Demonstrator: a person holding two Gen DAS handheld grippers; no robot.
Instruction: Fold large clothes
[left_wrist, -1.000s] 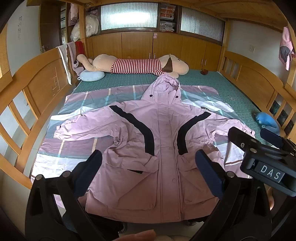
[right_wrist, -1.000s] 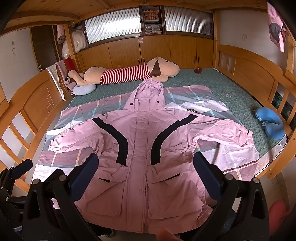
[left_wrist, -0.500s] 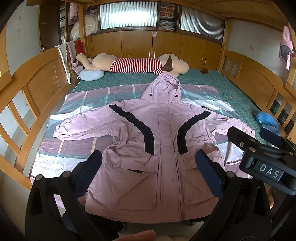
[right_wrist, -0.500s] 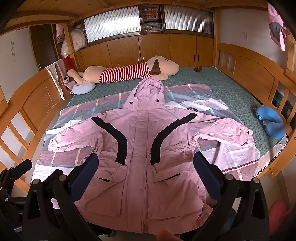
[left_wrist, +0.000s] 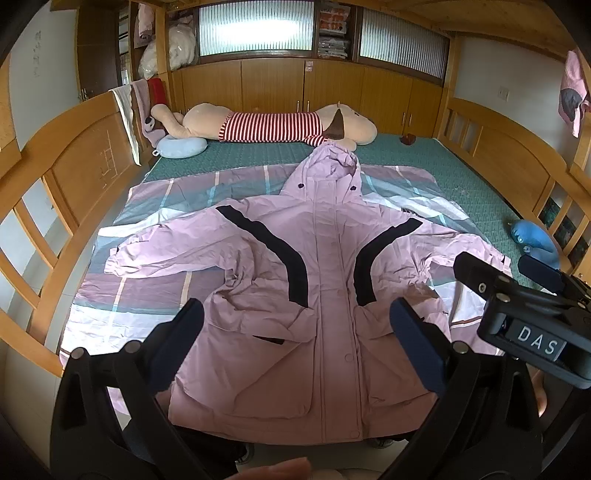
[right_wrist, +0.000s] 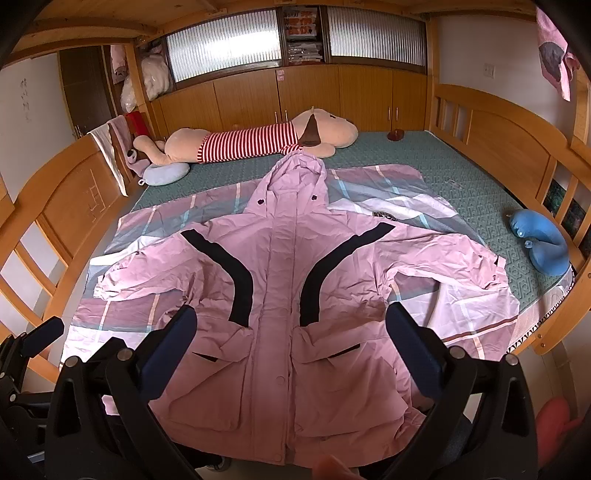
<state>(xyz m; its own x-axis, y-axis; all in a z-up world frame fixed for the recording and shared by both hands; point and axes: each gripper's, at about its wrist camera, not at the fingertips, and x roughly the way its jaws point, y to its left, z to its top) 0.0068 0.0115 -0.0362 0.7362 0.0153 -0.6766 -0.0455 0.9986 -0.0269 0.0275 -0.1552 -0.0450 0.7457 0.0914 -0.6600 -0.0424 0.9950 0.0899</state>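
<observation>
A large pink hooded jacket (left_wrist: 325, 295) (right_wrist: 280, 295) with black curved stripes lies face up and spread flat on the bed, sleeves out to both sides, hood toward the far end, hem at the near edge. My left gripper (left_wrist: 295, 332) hovers open above the hem with nothing between its blue fingers. My right gripper (right_wrist: 288, 336) is likewise open above the lower part of the jacket. In the left wrist view the right gripper's body (left_wrist: 524, 314) shows at the right; in the right wrist view part of the left gripper (right_wrist: 29, 343) shows at the lower left.
A plaid sheet (left_wrist: 155, 295) lies under the jacket on a green mattress (left_wrist: 480, 184). A long striped plush toy (left_wrist: 273, 125) and a pale blue pillow (left_wrist: 181, 147) lie at the far end. A blue plush (right_wrist: 539, 243) sits at the right edge. Wooden rails (left_wrist: 55, 192) line both sides.
</observation>
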